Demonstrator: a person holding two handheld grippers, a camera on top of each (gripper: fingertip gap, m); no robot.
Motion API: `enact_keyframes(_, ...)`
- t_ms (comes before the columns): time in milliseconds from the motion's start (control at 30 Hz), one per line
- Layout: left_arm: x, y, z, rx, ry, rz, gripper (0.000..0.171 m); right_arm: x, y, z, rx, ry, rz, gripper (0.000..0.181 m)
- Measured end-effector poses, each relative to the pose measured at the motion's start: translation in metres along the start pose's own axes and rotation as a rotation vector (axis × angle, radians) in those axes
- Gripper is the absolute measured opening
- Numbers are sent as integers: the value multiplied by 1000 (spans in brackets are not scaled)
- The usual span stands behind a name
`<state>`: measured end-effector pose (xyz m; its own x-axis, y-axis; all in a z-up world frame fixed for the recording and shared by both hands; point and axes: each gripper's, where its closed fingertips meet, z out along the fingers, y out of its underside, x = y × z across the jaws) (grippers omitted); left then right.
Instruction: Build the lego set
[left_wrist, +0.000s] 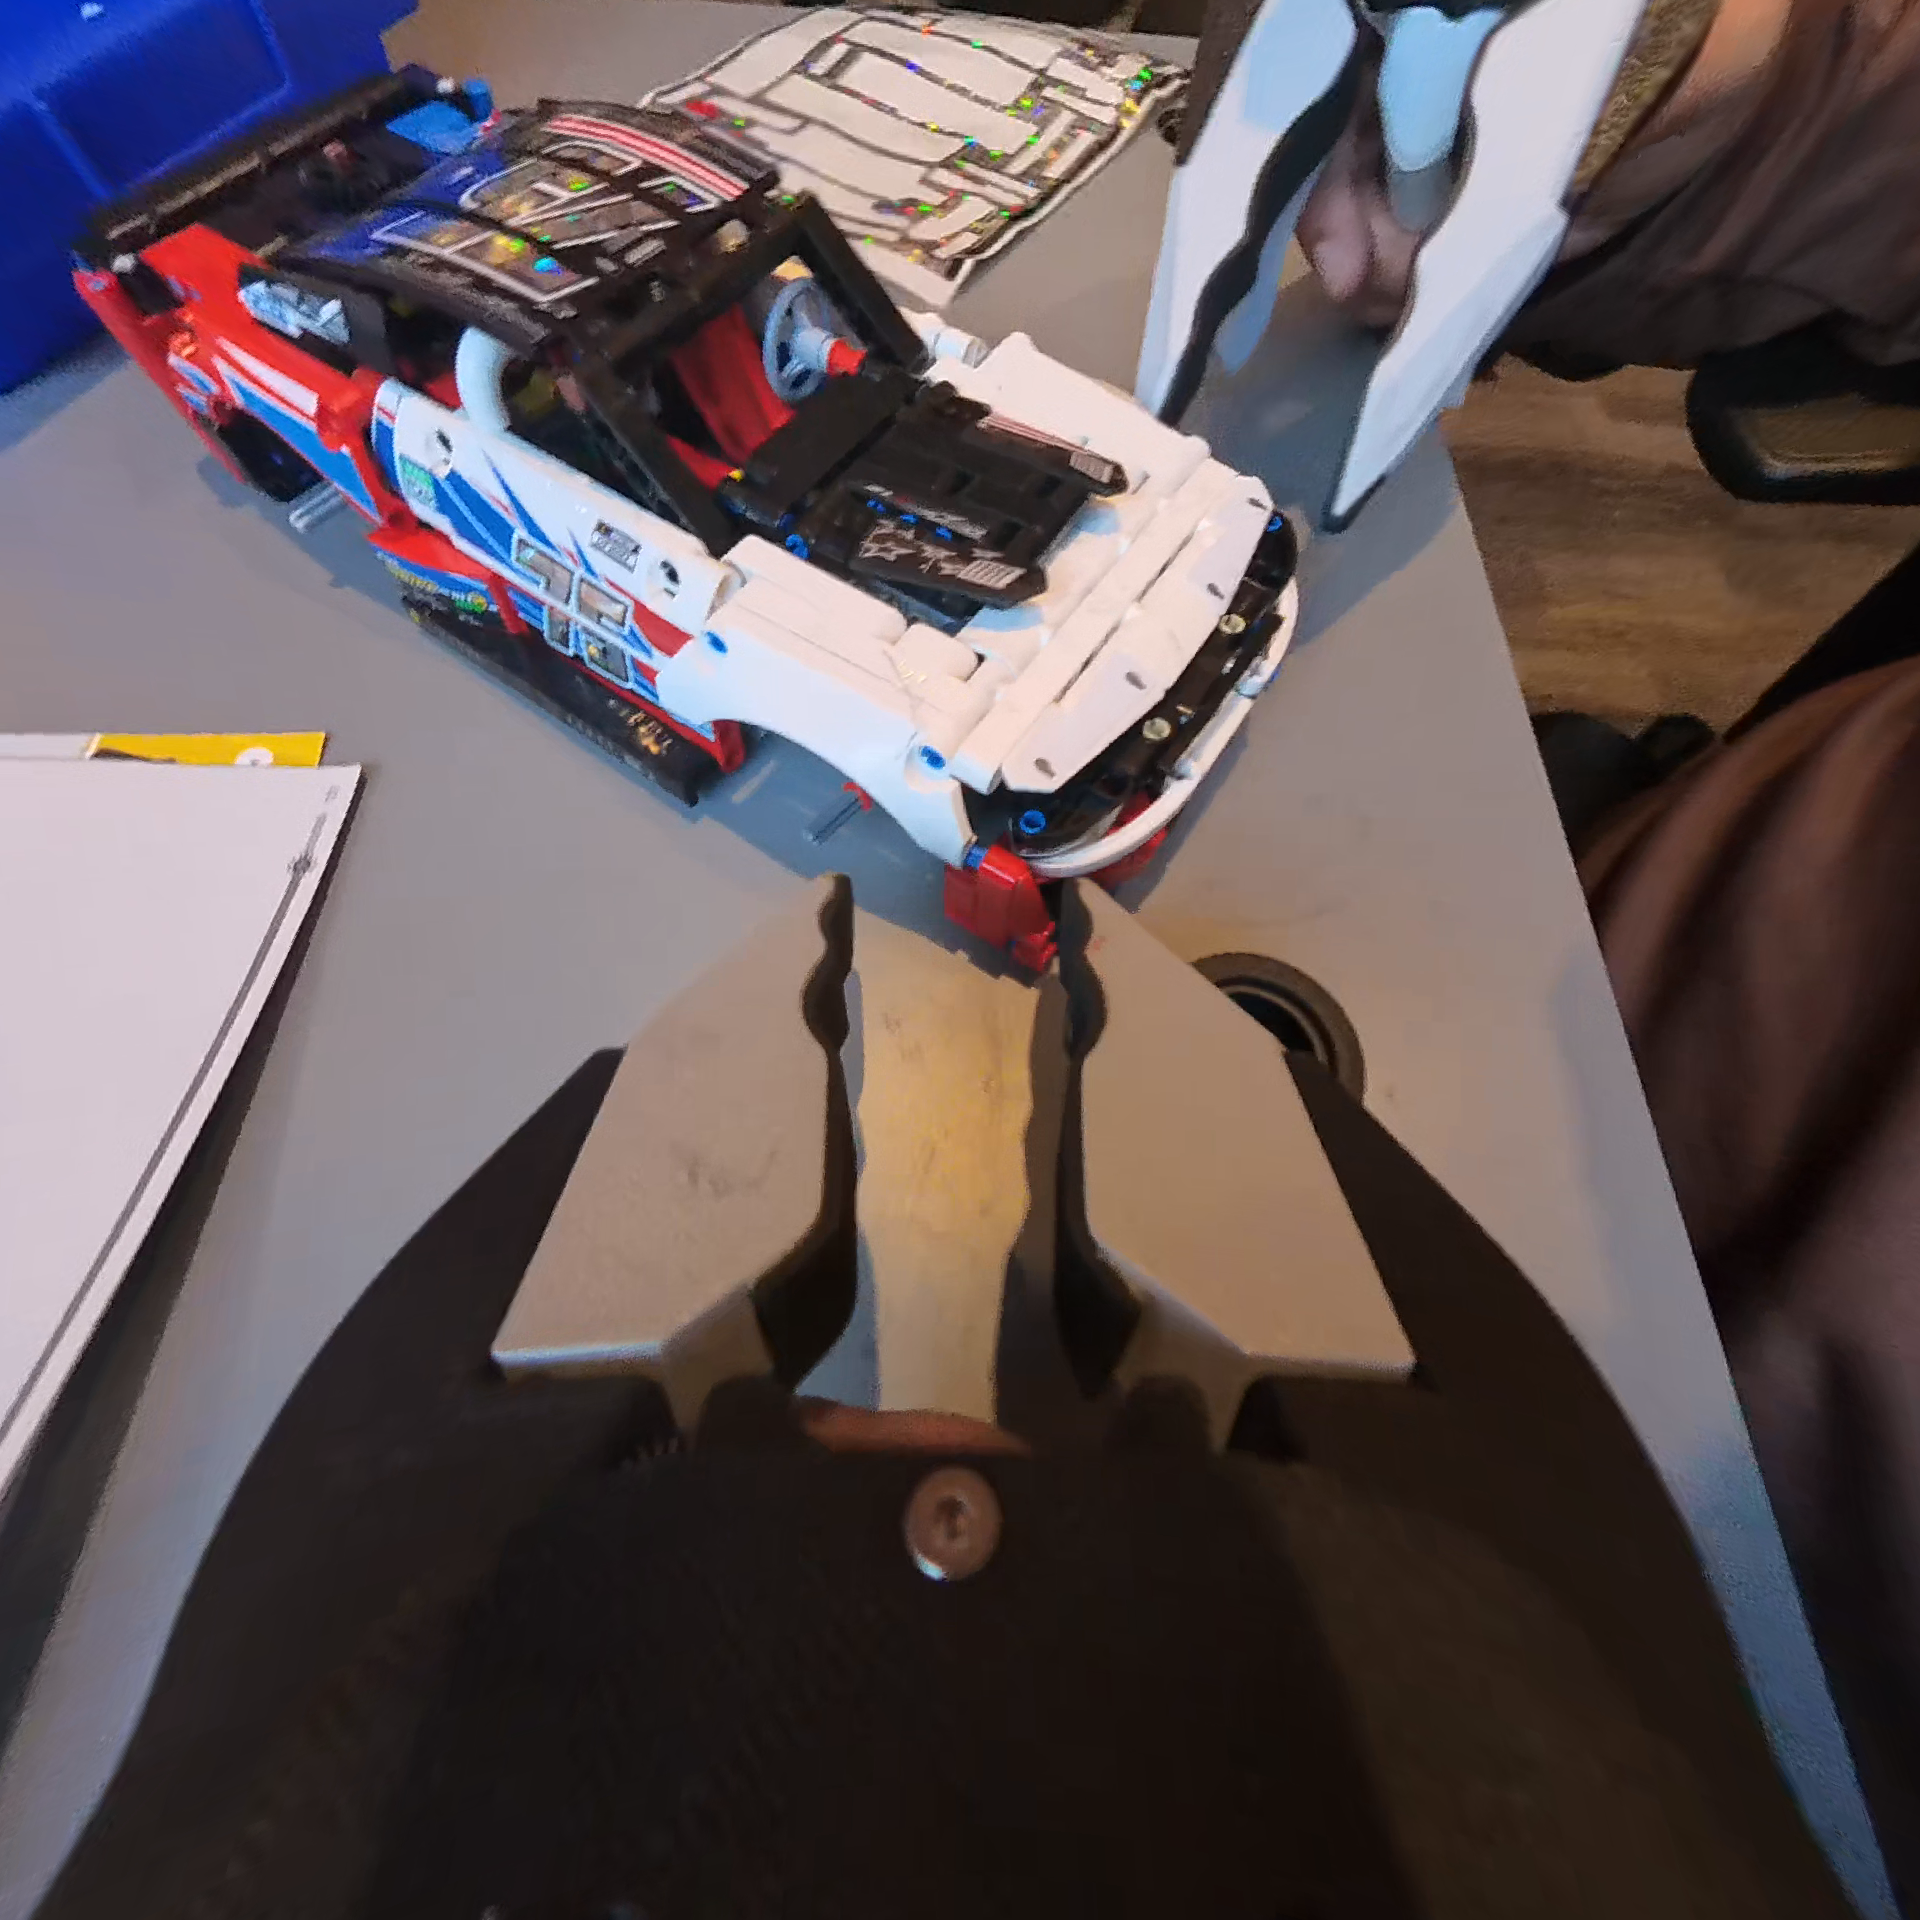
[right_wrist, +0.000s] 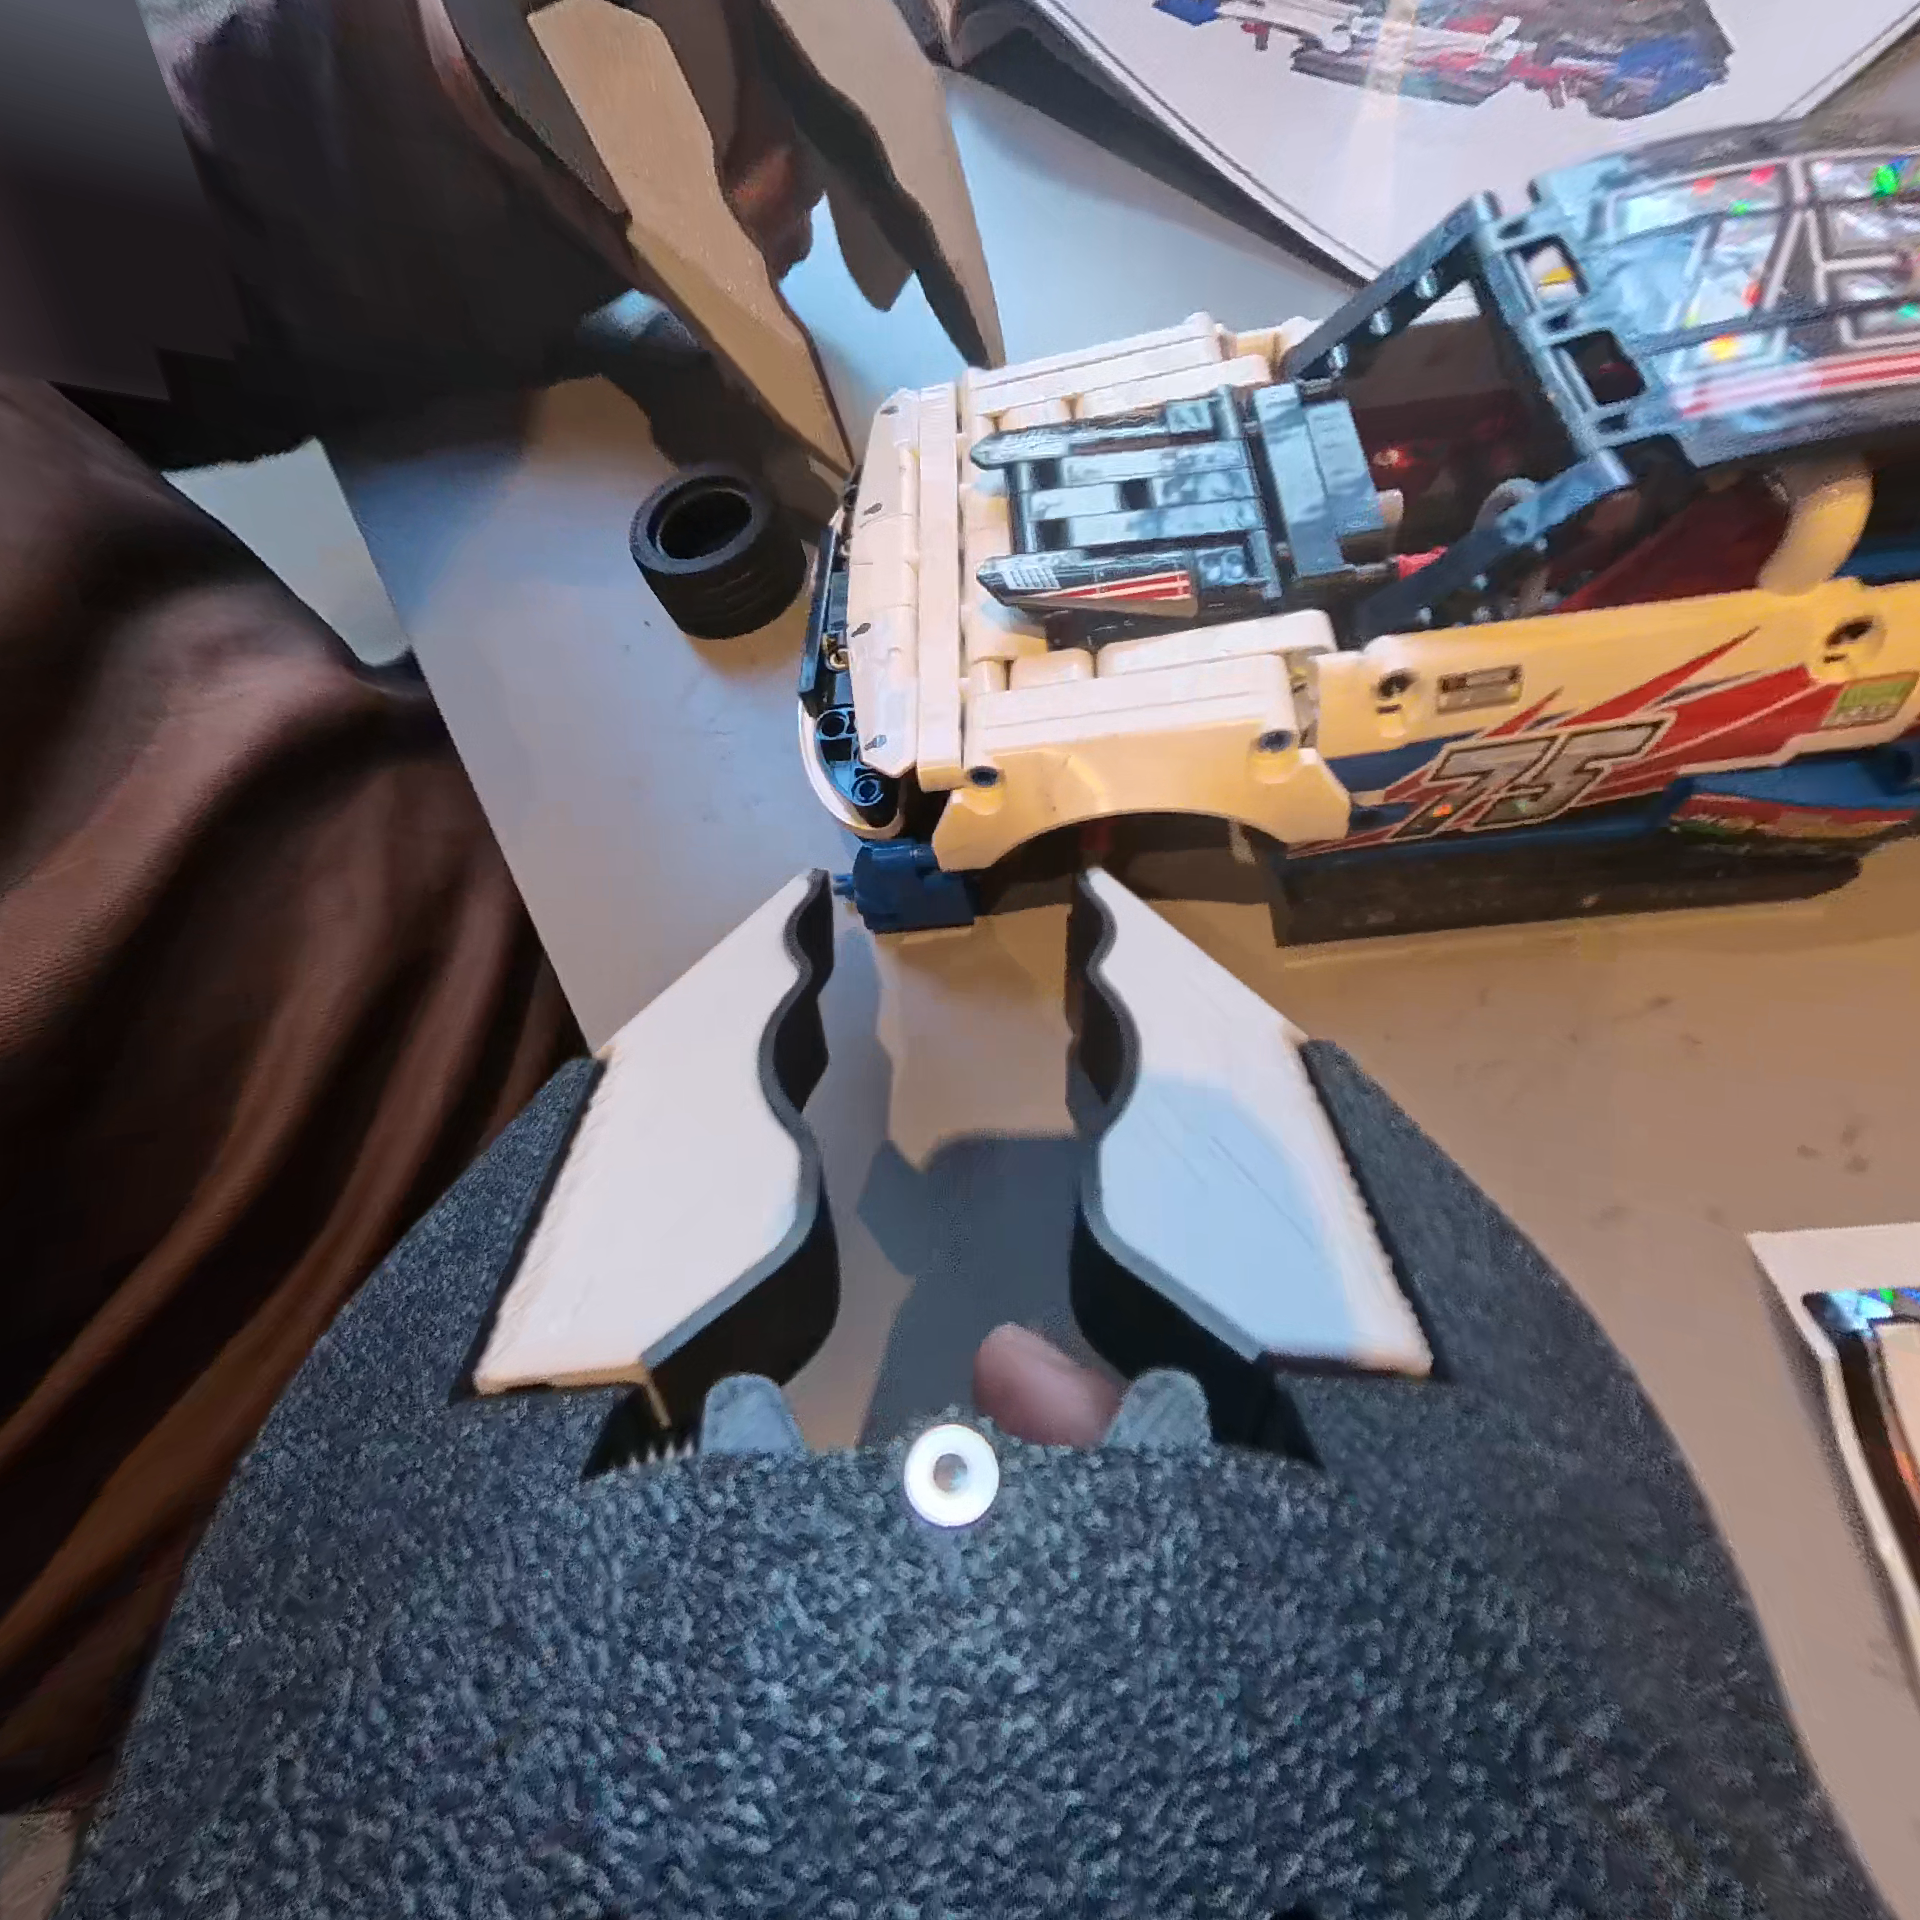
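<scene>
Left gripper (left_wrist: 951, 904) sits low over the grey table (left_wrist: 520, 935), jaws apart and empty, tips just short of the red front corner of the toy car (left_wrist: 727, 499). Right gripper (right_wrist: 951, 894) likewise has its jaws apart with nothing between them, pointed at the car's front wheel arch on the opposite side. Car rests on the table without wheels. One black tyre (right_wrist: 717, 556) lies on its side just beside the car's nose, near the table edge. White booklet (left_wrist: 135, 987) lies to the left; a sticker sheet (left_wrist: 935, 135) lies beyond the car.
</scene>
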<state>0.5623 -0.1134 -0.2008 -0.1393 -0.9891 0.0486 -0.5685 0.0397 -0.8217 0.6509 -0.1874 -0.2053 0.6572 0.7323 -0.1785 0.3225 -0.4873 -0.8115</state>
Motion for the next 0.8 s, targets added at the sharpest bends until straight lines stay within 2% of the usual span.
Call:
enact_keyframes(200, 4, -4, 7, -12, 61, 56, 39, -2, 5, 9, -54, 22, -75, 45)
enact_keyframes(367, 5, -6, 6, 8, 126, 72, 26, -1, -2, 5, -9, 15, -66, 45)
enact_keyframes(567, 10, -3, 8, 4, 220, 26, 31, -1, 0, 8, -31, -15, -84, 50)
enact_keyframes(800, 8, -1, 8, -13, 207, 30, 21, 3, 0, 3, -28, -16, -95, 50)
